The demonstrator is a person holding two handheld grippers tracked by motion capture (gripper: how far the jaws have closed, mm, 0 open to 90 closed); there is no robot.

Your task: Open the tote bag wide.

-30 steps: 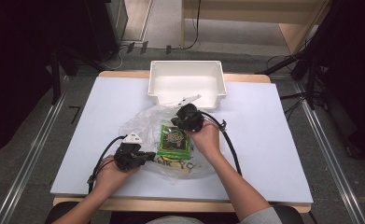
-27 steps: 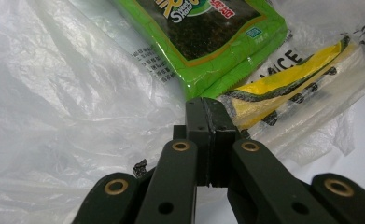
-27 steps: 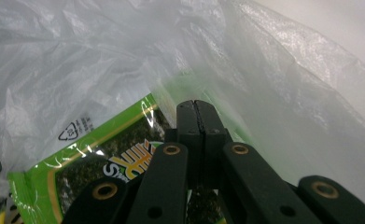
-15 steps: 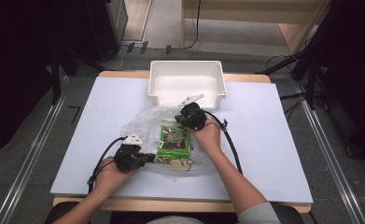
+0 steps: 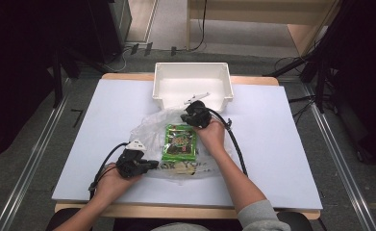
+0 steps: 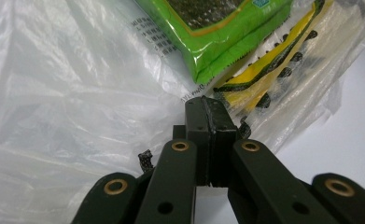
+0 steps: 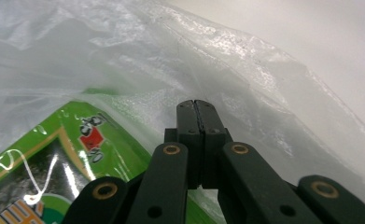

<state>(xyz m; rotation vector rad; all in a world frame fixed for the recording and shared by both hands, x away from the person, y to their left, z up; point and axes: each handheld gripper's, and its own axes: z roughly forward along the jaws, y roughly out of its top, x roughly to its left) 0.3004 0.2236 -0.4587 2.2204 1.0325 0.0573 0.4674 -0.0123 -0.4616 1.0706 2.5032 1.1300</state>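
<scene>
A clear plastic bag with yellow and black print lies crumpled in the middle of the white table. A green snack packet lies flat at its centre. My left gripper is at the bag's near left corner. In the left gripper view its jaws are shut, and the film wrinkles toward their tip beside the packet. My right gripper is at the bag's far edge. It is shut on film that rises above the packet.
A white rectangular tray stands at the table's far edge, just beyond the right gripper. Black cables trail from both grippers across the table. Bare white tabletop lies to the left and right of the bag.
My right gripper has shifted a little to the right at the bag's far edge. The left hand and the green packet have stayed put.
</scene>
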